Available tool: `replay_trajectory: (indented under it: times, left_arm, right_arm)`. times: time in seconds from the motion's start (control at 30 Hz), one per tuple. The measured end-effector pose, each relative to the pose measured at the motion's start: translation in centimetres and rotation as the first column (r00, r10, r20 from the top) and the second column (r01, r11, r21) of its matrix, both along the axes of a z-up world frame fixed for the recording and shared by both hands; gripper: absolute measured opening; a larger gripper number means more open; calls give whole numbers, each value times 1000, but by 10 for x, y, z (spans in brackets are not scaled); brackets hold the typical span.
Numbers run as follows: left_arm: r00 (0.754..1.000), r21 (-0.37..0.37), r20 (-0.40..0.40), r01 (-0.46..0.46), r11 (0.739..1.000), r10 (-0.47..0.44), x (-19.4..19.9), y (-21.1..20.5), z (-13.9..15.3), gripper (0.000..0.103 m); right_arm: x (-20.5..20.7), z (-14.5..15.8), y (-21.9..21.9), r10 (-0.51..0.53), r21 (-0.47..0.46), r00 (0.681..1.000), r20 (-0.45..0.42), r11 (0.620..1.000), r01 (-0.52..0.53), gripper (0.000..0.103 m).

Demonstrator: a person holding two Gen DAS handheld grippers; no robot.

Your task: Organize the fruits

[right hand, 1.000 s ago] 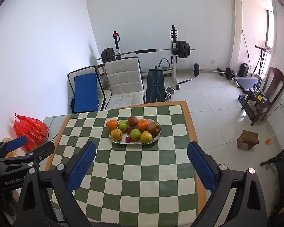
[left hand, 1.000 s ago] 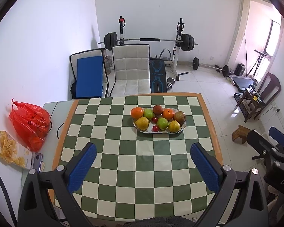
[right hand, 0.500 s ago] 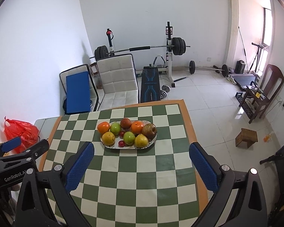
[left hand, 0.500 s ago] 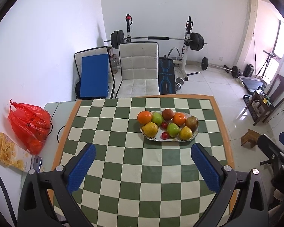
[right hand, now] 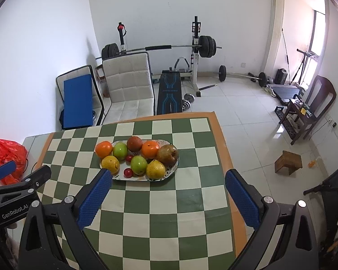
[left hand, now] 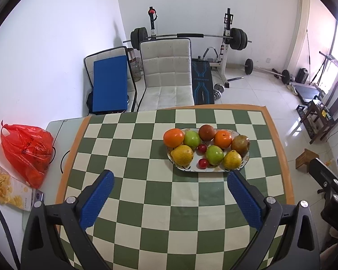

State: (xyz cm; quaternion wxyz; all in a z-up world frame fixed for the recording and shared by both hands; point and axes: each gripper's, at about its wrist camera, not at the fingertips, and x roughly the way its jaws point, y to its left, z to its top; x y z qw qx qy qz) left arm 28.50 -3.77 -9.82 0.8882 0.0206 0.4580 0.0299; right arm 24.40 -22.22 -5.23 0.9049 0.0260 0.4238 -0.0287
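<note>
An oval patterned plate (left hand: 244, 162) (right hand: 170, 171) sits on the green-and-cream checked tablecloth (left hand: 146, 198) (right hand: 160, 202). It holds two oranges (left hand: 174, 137), green apples (left hand: 214, 154), a yellow lemon (left hand: 182, 155), pears (left hand: 232, 159), a brown pear (right hand: 167, 154) and small red fruits (left hand: 203, 163). My left gripper (left hand: 169, 193) is open and empty, above the table short of the plate. My right gripper (right hand: 167, 192) is open and empty, above the table's near right part; the plate lies ahead to its left.
A red plastic bag (left hand: 27, 150) and a snack packet (left hand: 4, 186) lie on the side surface left of the table. White chairs (left hand: 166, 76), a blue pad (left hand: 109, 85) and a barbell rack (left hand: 189, 37) stand behind. A small wooden stool (right hand: 288, 162) is on the floor at right.
Both grippers have moved forward toward the plate, which now looks larger and closer. Both stay open and empty. The fruits have not moved.
</note>
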Motion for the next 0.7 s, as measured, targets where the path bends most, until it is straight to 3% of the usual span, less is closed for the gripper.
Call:
replay_trajectory:
  times: [0.37,0.7]
  left_arm:
    - [1000,3,-18,-5,1000,5,11,3,-14,103]
    - [1000,6,-25,-2,1000,2,11,0,-20,103]
  right_arm:
    - [17,-26,2,4,-12,999,-41,1000,-4,102]
    - [17,-31,1,8,-15,999,-52,1000,-9,102]
